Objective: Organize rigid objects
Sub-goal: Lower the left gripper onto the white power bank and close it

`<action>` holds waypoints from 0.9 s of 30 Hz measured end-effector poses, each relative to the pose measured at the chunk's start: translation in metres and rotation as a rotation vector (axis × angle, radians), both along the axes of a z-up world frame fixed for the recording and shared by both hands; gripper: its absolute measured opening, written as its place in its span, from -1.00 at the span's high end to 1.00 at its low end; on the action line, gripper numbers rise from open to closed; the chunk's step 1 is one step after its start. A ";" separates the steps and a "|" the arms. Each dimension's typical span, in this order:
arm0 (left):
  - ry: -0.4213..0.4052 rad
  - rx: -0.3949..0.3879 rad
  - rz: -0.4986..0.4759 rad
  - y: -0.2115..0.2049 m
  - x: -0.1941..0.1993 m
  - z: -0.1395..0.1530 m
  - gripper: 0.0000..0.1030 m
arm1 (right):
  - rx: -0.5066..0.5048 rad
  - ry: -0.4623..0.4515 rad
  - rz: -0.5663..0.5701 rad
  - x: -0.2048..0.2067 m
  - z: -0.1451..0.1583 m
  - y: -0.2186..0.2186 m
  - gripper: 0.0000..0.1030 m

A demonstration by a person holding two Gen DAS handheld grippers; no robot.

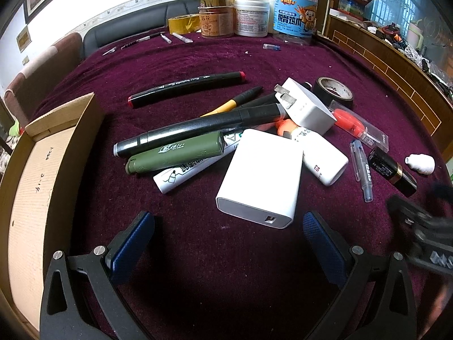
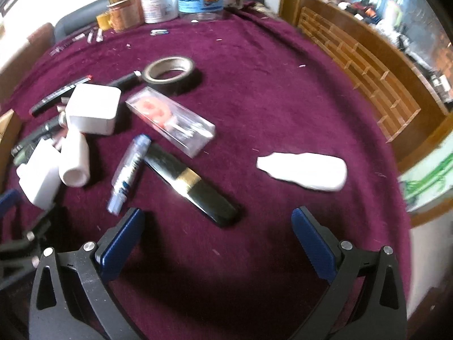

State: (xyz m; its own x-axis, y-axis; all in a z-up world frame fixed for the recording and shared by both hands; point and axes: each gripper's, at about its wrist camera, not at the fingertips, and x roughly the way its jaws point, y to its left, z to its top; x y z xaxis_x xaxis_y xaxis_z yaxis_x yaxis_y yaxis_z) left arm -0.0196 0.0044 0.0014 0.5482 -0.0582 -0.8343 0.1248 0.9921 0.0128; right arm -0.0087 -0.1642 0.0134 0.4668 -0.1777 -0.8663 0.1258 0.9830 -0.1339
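A pile of small items lies on the purple cloth: a white power bank (image 1: 260,178), a white plug adapter (image 1: 307,104), a green tube (image 1: 175,153), a black marker (image 1: 187,87), a black tape roll (image 1: 335,90) and a black-and-gold tube (image 2: 192,182). My left gripper (image 1: 229,223) hovers open just short of the power bank, with nothing between its fingers. My right gripper (image 2: 216,221) is open too, over the near end of the black-and-gold tube. A small white bottle (image 2: 304,170) lies to its right. An open cardboard box (image 1: 42,175) stands at the left.
Jars and tubs (image 1: 252,14) stand along the far edge of the table, with a yellow tape roll (image 1: 184,24) and loose pens beside them. A wooden rack (image 2: 362,68) runs along the right. The right gripper's body (image 1: 424,226) shows blurred at the left wrist view's right edge.
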 end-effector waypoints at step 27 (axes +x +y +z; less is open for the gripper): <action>-0.108 -0.127 -0.099 0.051 -0.042 0.062 -0.97 | 0.096 -0.415 -0.056 -0.012 0.031 -0.023 -1.00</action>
